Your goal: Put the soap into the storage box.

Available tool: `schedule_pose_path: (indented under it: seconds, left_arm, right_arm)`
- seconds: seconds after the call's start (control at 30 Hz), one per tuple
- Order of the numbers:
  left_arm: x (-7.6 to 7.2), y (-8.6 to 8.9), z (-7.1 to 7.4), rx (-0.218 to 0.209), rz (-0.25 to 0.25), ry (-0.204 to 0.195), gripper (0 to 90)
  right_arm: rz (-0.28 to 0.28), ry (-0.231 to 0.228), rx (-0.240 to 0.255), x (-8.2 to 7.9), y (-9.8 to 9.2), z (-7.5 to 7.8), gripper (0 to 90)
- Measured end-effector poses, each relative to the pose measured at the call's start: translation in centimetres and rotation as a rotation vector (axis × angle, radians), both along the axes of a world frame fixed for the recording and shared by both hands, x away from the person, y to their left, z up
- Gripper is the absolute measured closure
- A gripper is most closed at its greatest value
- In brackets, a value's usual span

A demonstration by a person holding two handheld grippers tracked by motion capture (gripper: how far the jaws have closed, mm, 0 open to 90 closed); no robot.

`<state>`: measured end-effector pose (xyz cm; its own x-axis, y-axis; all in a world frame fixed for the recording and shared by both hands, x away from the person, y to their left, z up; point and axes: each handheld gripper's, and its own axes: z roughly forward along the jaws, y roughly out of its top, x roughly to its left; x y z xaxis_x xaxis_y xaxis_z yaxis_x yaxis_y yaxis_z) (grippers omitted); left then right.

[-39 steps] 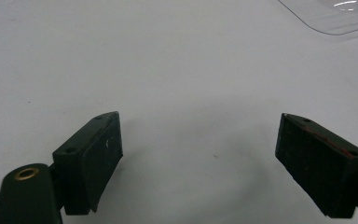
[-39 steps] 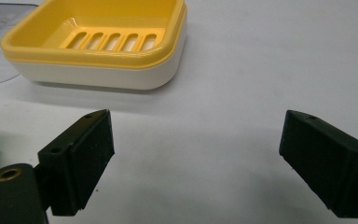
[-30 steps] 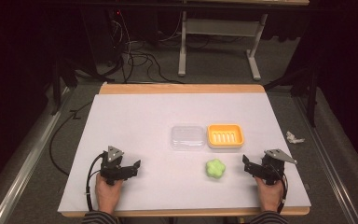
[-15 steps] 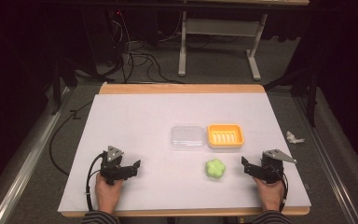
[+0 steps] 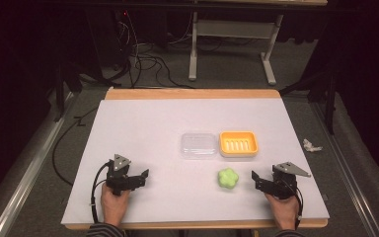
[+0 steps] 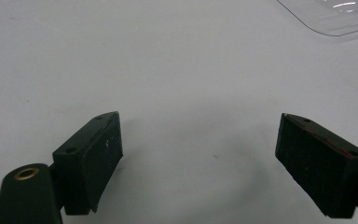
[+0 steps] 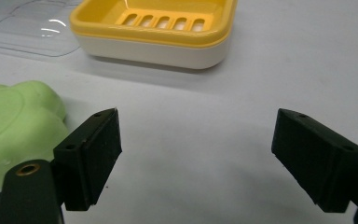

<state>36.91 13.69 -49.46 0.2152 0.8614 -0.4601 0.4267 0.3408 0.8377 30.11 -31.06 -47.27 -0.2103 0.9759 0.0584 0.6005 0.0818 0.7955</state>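
Note:
A green flower-shaped soap (image 5: 227, 178) (image 7: 14, 126) lies on the white table sheet (image 5: 153, 128). Just to its right is my right gripper (image 5: 254, 180) (image 7: 196, 154). That gripper is open; its jaws have just been closing, with nothing between them, and the soap sits outside its left jaw. Behind the soap stand a yellow soap dish (image 5: 238, 143) (image 7: 154, 28) and a clear plastic lid (image 5: 198, 145) (image 7: 23, 28) side by side. My left gripper (image 5: 142, 177) (image 6: 198, 154) rests open over bare sheet at the front left, and the clear lid (image 6: 335, 16) shows far ahead of it.
The sheet covers a wooden table with its front edge (image 5: 192, 224) right by the hands. A crumpled white scrap (image 5: 312, 145) lies on the floor to the right. Cables (image 5: 148, 64) and a desk frame (image 5: 232, 49) are beyond the far edge.
The right gripper's jaws stand a little closer together than before. Both hands and all the objects have stayed where they were.

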Motion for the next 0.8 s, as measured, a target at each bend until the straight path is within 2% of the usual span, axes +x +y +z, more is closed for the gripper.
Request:
schedule_pose_path:
  seconds: [0.03,0.13,0.37,0.8]
  left_arm:
    - [0.0,0.0,0.0,0.000,0.000,0.000,15.3]
    - [0.0,0.0,0.0,-0.001,-0.002,0.002,15.3]
    - [0.0,0.0,0.0,0.007,-0.004,0.004,15.3]
    - [0.0,-0.1,-0.1,0.011,-0.005,0.000,15.3]
  right_arm:
    - [0.006,0.004,0.019,-0.3,0.2,0.0,16.5]
    - [0.025,0.002,0.031,-0.6,0.4,0.0,18.2]
    - [0.049,0.015,0.030,-1.1,0.9,-0.2,20.0]
    - [0.109,-0.003,0.021,-2.4,2.2,0.6,22.8]
